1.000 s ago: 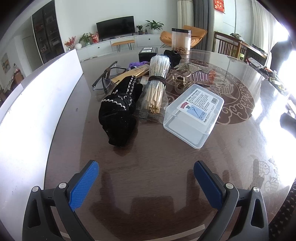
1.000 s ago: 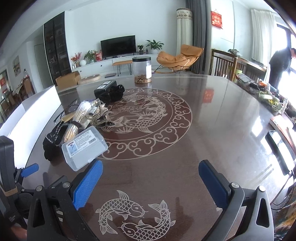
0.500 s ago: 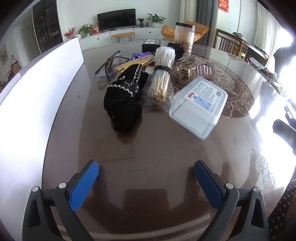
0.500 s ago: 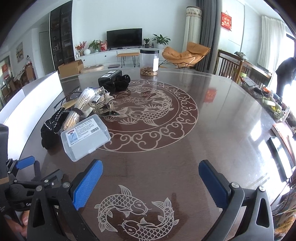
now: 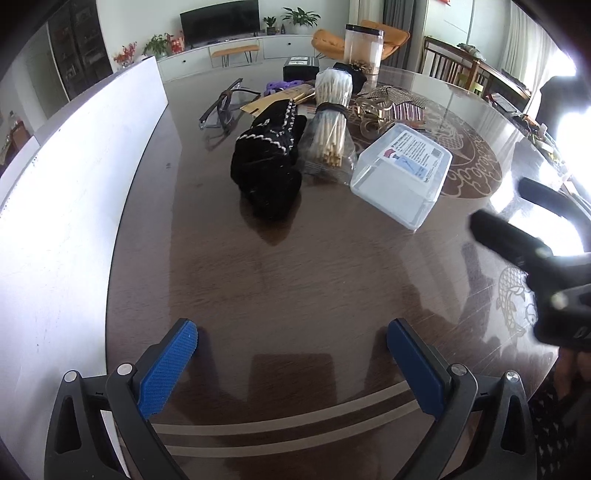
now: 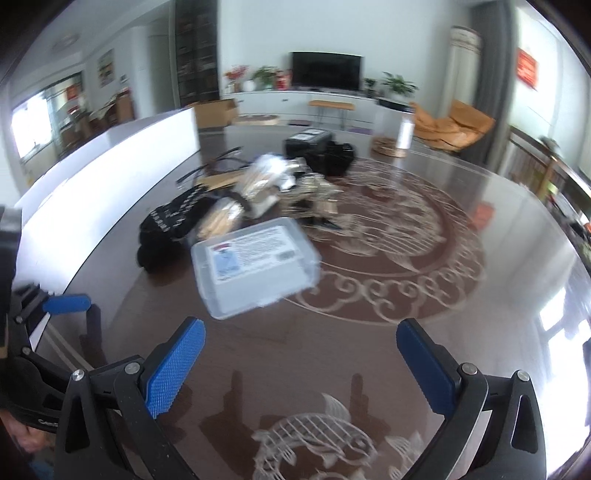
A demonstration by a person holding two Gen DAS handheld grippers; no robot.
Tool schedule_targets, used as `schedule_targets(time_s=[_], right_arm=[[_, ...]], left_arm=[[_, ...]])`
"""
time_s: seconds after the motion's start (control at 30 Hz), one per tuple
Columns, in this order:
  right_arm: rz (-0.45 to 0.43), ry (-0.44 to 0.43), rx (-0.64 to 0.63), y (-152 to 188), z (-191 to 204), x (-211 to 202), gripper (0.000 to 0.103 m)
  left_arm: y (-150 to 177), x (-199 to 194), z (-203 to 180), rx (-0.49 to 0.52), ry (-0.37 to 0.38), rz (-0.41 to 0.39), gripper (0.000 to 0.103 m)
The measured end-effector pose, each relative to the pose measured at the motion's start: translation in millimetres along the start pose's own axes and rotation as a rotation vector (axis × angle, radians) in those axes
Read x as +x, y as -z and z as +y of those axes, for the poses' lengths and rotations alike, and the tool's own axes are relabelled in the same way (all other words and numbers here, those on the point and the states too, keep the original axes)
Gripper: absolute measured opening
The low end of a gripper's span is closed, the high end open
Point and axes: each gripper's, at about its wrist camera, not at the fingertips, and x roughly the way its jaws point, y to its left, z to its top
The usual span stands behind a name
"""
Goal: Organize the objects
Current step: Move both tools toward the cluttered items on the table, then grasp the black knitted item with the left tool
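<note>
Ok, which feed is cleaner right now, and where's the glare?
Left wrist view is sharp: the clear plastic box label is crisp, but window glare whites out the right edge of the table. Right wrist view is motion-blurred; the box and clutter smear.

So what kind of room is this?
Most likely a home living and dining room: a flat black television on a long white cabinet, an orange lounge chair, and a big dark wooden table.

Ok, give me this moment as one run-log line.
left gripper: open, empty, over table | right gripper: open, empty, facing plastic box | box, black glove, stick bundle: untouched
</note>
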Motion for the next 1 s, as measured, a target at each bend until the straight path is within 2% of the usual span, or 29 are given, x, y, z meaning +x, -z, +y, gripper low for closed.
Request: schedule_targets(time_s=[0.17,0.33,0.43,0.6,0.67,0.73,0.8,0.9,1.0], right_arm=[[0.038,-0.075,-0.073,-4,18,19,0.103],[0.092,-0.067,-0.032,-18,11,46,0.103],[0.115,-0.014,-0.018,-24,5,57,0.103],[0.168,0.152,0.162,-4,-45,52,0.103],[0.179,0.175,0.291,7,-75,44,0.103],[0.152,0.148,0.404,12,-94,35,0.103],[0.135,0.132,0.451,13,-102,33,0.103],[0.15,0.152,0.41,9,-95,38,0.103],[0.163,0.156,0.348,4,-83,45,0.103]], left_arm=[[7,-2,2,0.005,0.003,-0.009,0.103],[10,-2,5,-0.01,-0.005,-0.025,0.103],[8,0,6,-0.017,-0.009,-0.018,0.103],[3,2,6,-0.023,-0.012,-0.008,0.103],[-1,4,6,-0.029,-0.013,0.006,0.103],[-10,8,6,-0.034,-0.013,0.036,0.103],[-22,12,9,-0.057,-0.012,0.065,0.103],[-43,9,19,-0.132,0.036,0.018,0.103],[-69,14,21,-0.143,-0.007,-0.039,0.103]])
